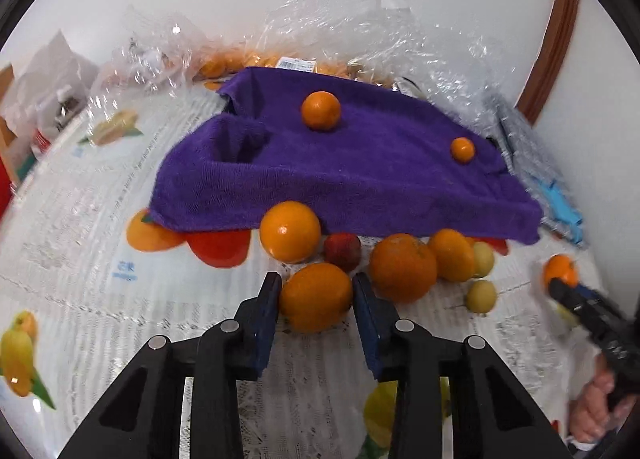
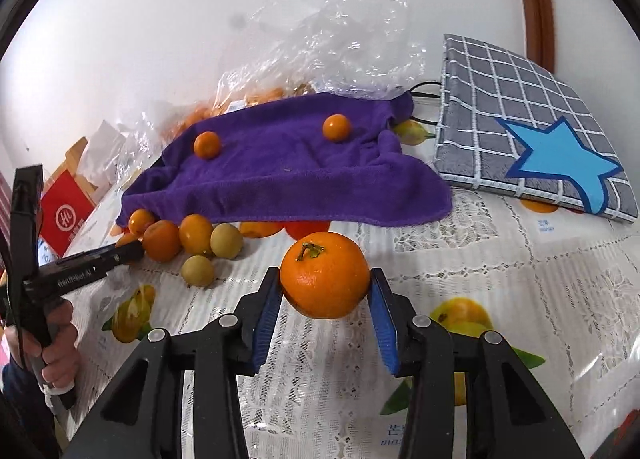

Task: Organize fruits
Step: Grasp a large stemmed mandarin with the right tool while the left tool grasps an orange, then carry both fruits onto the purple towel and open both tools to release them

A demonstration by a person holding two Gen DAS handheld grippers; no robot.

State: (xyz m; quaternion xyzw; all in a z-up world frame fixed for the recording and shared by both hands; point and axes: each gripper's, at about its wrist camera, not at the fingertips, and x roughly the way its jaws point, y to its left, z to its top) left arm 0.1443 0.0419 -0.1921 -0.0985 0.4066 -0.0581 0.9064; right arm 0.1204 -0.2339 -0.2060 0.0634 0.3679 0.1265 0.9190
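Observation:
My left gripper (image 1: 317, 283) is shut on an orange (image 1: 316, 297) that rests on the tablecloth, with a blue pad on each side of it. Close behind lie more oranges (image 1: 402, 267), a red fruit (image 1: 342, 251) and small yellow-green fruits (image 1: 482, 295), along the front edge of a purple towel (image 1: 360, 179). Two small oranges (image 1: 321, 110) sit on top of the towel. My right gripper (image 2: 326, 279) is shut on a stemmed mandarin (image 2: 325, 275), to the right of the fruit pile (image 2: 192, 235). The towel (image 2: 280, 179) lies beyond it.
Crumpled clear plastic bags (image 1: 340, 31) holding more oranges line the back wall. A grey checked mat with a blue star (image 2: 532, 139) lies at the right. A red box (image 2: 66, 215) stands at the left. Hands (image 2: 60, 355) hold both grippers. The lace tablecloth (image 2: 500, 279) has printed fruit.

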